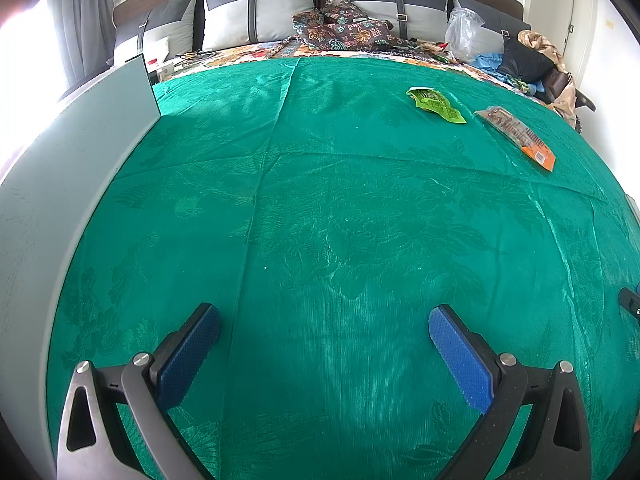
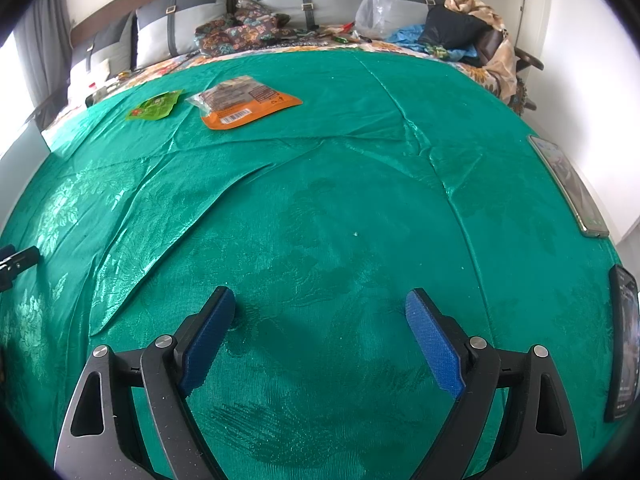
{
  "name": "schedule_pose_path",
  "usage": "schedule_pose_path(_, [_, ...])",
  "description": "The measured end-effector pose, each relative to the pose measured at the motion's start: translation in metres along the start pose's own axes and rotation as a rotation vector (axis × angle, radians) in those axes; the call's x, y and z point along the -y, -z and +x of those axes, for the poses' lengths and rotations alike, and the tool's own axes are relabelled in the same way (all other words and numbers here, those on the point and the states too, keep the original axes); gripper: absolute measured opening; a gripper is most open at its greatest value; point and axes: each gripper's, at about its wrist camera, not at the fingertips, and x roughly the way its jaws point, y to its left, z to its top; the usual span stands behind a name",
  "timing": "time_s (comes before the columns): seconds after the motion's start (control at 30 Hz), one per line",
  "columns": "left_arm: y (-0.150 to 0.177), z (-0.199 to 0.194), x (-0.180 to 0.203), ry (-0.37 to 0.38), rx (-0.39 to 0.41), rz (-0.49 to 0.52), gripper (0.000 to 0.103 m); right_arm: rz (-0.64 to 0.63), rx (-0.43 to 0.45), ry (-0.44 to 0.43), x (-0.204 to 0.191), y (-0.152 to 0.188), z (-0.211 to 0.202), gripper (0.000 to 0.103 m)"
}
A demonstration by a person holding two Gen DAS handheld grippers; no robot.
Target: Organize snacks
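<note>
We count two snack packets on the green cloth that covers the desk: a green packet and, just beside it, an orange packet with a clear window showing brown pieces inside. The orange packet carries a white barcode label; its other print is too small for us to read, and so is the writing on the green packet. Both lie flat toward the far side, well apart from us.

Our left hand-held gripper hangs spread wide over bare cloth, holding nothing. Our right hand-held gripper is likewise spread and empty.

Two phones lie at the right edge. A grey panel stands along the left edge.
</note>
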Motion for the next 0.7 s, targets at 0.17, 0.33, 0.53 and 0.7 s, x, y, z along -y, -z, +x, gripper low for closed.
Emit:
schedule_pose_path(0.17, [-0.001, -0.002, 0.0, -0.002, -0.005, 0.001, 0.103, 0.0, 0.0, 0.0, 0.0, 0.0, 0.0, 0.09])
schedule_pose_path(0.33, [-0.003, -0.002, 0.001, -0.002, -0.008, 0.005, 0.103, 0.0, 0.0, -0.001, 0.0, 0.0, 0.0, 0.09])
schedule_pose_path(0.53, [-0.054, 0.014, 0.013, 0.115, -0.113, 0.11, 0.102, 0.0, -0.001, -0.002, 0.001, 0.0, -0.001, 0.09])
schedule_pose_path(0.7, [-0.164, 0.033, 0.046, 0.252, -0.104, 0.085, 0.103, 0.0, -0.001, -0.002, 0.0, 0.0, -0.001, 0.09])
